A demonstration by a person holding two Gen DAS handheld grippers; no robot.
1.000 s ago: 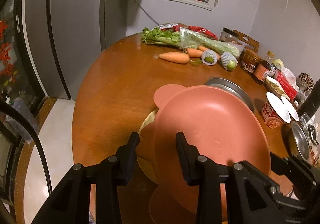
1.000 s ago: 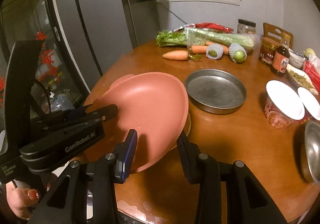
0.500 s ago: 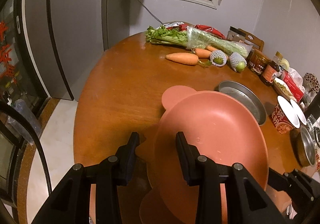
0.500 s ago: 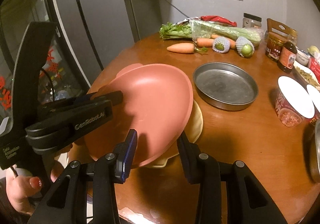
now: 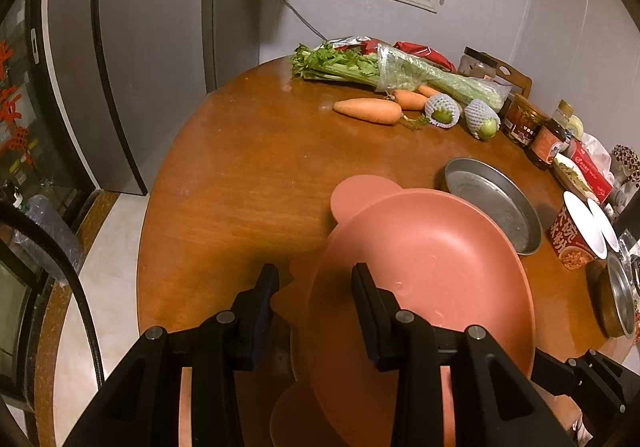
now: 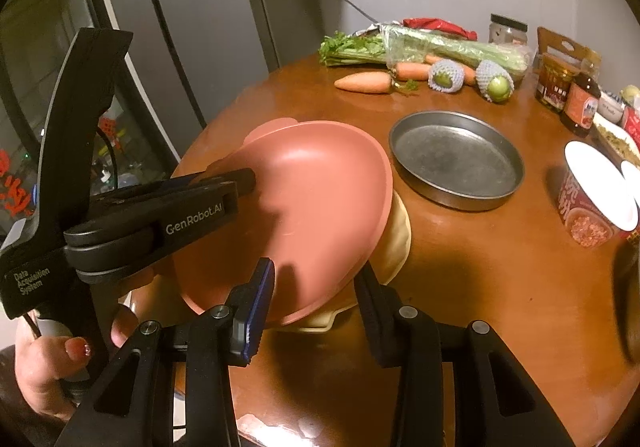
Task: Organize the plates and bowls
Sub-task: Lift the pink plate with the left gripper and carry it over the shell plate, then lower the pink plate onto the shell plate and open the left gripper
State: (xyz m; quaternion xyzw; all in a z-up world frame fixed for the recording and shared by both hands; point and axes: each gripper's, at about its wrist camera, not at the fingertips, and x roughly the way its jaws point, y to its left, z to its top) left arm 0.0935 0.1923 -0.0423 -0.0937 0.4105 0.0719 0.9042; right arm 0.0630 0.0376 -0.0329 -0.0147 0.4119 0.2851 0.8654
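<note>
Pink plate going onto the stack — not settled yet

Round brown wooden surface point(image 6: 500, 287), grey metal pan point(image 6: 456, 159) unsorted; the eared pink plastic plate point(image 6: 304, 207) hangs tilted over a cream plate point(image 6: 396, 239), its rim pinched in the left hand-held gripper point(image 6: 240, 183) — right hand-held gripper point(image 6: 314, 287) gapes, holding nothing.

Round brown wooden desk point(image 6: 500, 271) bearing a grey metal pan point(image 6: 456, 161), orange carrots point(image 6: 364, 82), bagged celery point(image 6: 424, 47), ahead of the right hand-held gripper point(image 6: 316, 287).
</note>
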